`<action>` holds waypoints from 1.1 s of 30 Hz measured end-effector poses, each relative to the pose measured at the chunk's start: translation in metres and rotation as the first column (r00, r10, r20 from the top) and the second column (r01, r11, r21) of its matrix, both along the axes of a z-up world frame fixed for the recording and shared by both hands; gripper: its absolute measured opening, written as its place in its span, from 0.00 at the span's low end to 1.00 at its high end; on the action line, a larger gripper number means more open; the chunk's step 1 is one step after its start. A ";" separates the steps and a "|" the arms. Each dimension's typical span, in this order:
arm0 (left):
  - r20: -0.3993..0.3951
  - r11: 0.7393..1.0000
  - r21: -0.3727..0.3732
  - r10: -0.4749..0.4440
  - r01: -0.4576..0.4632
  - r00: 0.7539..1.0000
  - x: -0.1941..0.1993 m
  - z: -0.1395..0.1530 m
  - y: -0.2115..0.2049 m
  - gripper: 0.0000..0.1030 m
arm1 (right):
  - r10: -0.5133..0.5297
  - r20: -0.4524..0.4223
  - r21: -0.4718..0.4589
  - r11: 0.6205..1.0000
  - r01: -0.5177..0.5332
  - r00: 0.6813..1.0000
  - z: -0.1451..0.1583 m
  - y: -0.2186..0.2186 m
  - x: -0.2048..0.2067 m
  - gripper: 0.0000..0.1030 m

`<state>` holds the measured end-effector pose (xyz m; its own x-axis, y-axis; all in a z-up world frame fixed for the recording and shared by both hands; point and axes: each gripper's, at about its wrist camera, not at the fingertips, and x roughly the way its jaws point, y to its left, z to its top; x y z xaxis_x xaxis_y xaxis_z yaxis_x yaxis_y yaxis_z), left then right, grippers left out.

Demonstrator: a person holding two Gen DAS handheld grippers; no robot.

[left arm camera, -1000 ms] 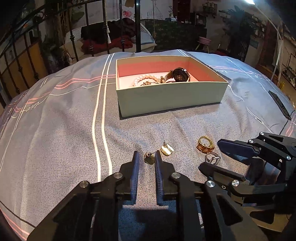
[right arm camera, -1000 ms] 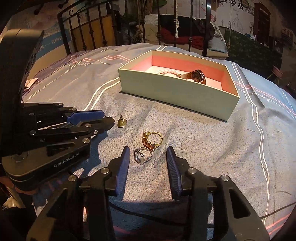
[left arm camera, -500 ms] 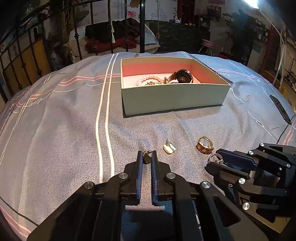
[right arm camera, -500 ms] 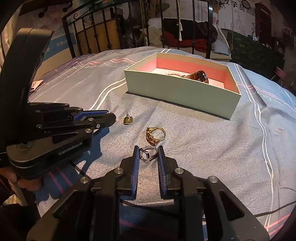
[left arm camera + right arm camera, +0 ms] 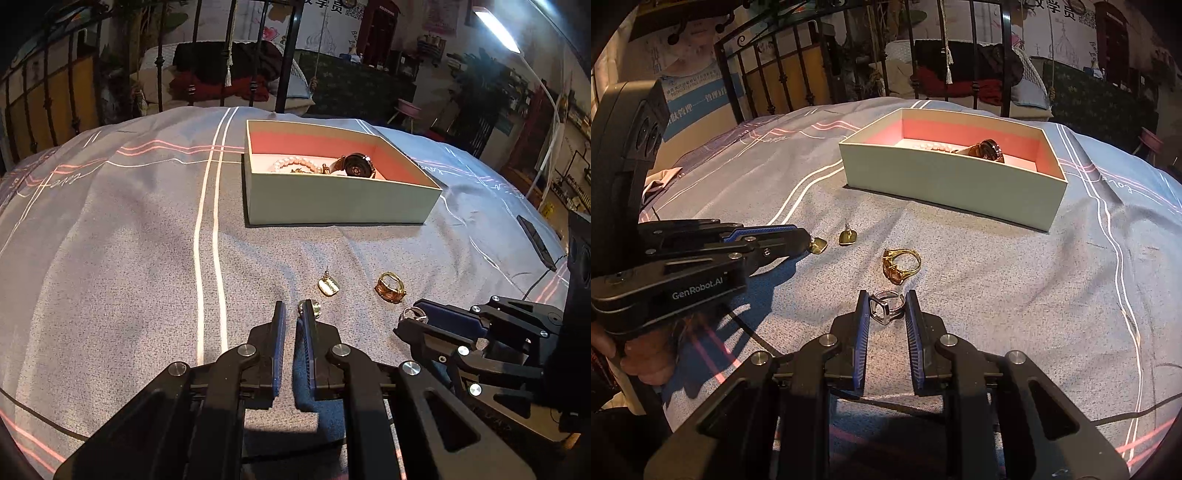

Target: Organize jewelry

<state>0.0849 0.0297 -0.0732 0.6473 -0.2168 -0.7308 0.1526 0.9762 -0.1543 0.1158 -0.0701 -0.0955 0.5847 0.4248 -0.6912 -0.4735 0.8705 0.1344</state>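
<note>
Left gripper: fingers nearly together, pinching the near gold earring at their tips; in the left wrist view the stud peeks out beside the right fingertip, so the hold looks marginal.
Right gripper: closed on the silver ring, which sits clamped between the blue pads just above the bedspread.
Loose pieces: second gold earring and gold ring lie on the cloth just beyond the fingertips, apart from each other.
Box: farther back, open, with the pearl bracelet and watch already inside.
Step in hand: both grasps appear made; lift-off is beginning.
Next move: carry each piece over the near box wall and release inside, keeping the earring from slipping.
Change from half a second ago: both grippers sit higher off the cloth, and the earring has shifted from between the left fingers toward the right fingertip.
</note>
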 end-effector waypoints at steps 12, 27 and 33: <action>-0.004 1.000 0.020 -0.018 0.018 1.000 -0.001 0.001 -0.007 0.13 | 0.000 -0.002 0.004 1.000 0.000 1.000 0.000 0.000 0.000 0.20; -0.027 0.994 0.109 -0.007 0.010 1.000 0.015 -0.003 -0.018 0.10 | 0.000 0.000 0.004 1.000 0.000 1.000 -0.001 0.000 0.000 0.20; -0.006 0.995 0.102 -0.011 0.012 1.000 0.004 0.000 -0.018 0.10 | -0.002 0.003 0.005 1.000 0.002 1.000 -0.001 0.000 0.000 0.20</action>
<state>0.0886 0.0116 -0.0731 0.6408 -0.1480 -0.7533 0.1632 0.9851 -0.0546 0.1153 -0.0700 -0.0964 0.5879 0.4271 -0.6870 -0.4721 0.8708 0.1373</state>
